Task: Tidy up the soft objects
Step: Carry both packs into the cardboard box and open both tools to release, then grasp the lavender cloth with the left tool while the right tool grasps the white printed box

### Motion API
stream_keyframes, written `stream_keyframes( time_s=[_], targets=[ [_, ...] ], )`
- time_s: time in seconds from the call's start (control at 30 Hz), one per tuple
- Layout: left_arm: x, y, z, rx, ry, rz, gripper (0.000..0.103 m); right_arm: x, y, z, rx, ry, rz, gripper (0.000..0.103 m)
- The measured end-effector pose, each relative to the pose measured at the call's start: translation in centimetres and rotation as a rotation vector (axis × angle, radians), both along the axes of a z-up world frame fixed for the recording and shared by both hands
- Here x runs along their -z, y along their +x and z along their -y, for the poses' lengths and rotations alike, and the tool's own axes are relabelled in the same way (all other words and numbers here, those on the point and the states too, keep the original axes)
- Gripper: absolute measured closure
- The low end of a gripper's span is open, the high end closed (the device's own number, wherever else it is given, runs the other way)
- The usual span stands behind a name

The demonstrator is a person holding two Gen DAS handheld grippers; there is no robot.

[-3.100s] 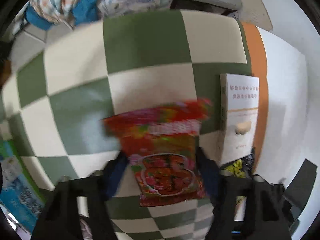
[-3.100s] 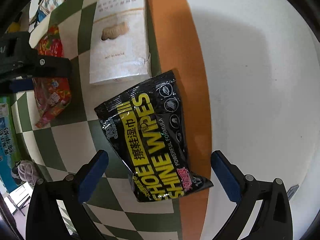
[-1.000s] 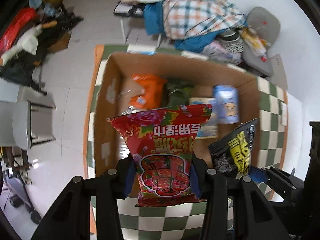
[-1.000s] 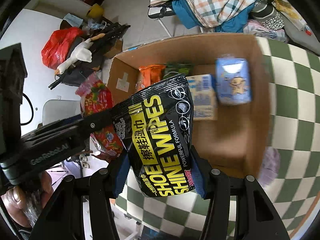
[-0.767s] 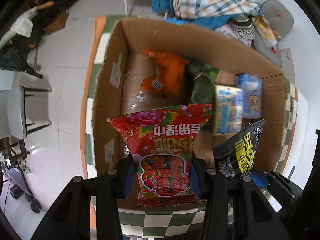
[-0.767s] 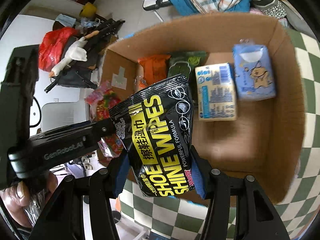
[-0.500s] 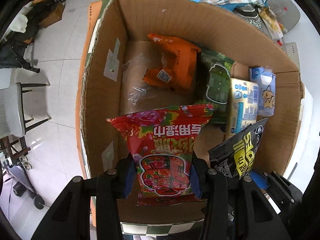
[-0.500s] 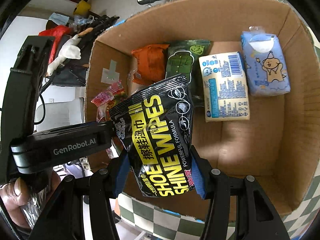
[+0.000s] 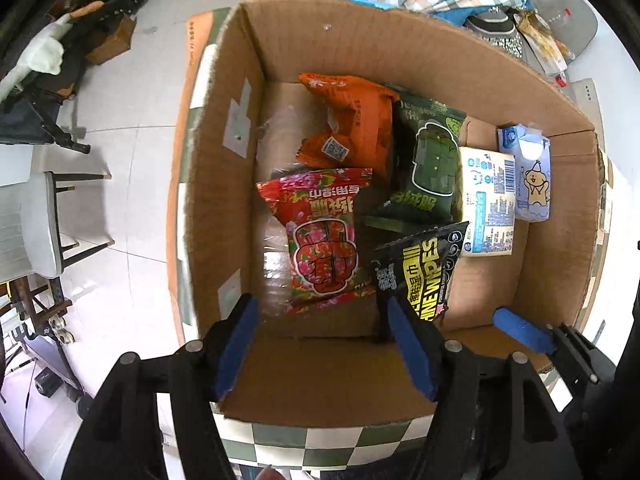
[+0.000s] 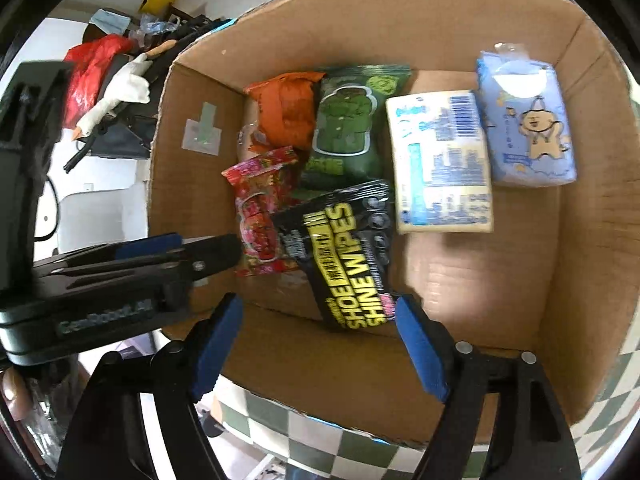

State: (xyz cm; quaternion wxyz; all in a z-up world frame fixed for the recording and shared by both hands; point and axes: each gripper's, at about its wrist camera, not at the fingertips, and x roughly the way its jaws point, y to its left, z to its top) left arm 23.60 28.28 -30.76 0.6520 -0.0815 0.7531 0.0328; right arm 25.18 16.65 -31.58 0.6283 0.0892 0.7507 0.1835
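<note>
Both packs have left the jaws since half a second ago: the red pack (image 9: 320, 236) and the black wipes pack (image 10: 344, 264) now sit loose inside the box (image 9: 400, 376), no pad touching either. The left gripper (image 9: 324, 344) hangs over the box's near wall with its fingers spread wide and nothing between them, and the right gripper (image 10: 316, 344) is likewise wide open and empty, a little further along the same wall. The red pack lies toward the box's left wall, and the black pack leans by the near wall just right of it, slightly blurred, so it may not have settled. Deeper in the box lie an orange pack (image 9: 352, 120) and a green pack (image 9: 428, 168), with a white tissue pack (image 10: 440, 164) and a blue tissue pack (image 10: 528, 120) toward the right wall. Six soft items are thus in the box, so this drop looks finished. Whether more items wait on the checkered cloth (image 10: 304, 428) cannot be told, since only a strip of it shows below the box.
</note>
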Motion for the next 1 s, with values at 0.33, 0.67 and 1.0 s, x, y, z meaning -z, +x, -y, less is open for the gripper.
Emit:
stream_keyframes(
  time_s=[0.33, 0.67, 1.0],
  targets=[
    [-2.1, -3.4, -0.3, -0.044, 0.025, 0.095, 0.033, -2.0, -0.6, 3.2, -0.005, -0.151, 0.075, 0.01],
    [-5.6, -6.1, 0.6, -0.051, 0.107, 0.224, 0.002, -5.4, -2.7, 5.6, -0.023, -0.269, 0.211, 0.0],
    [-10.5, -7.6, 3.2, -0.05, 0.113, 0.342, 0.002, -10.5, -4.2, 7.7, 0.006, -0.246, 0.301, 0.0]
  ],
)
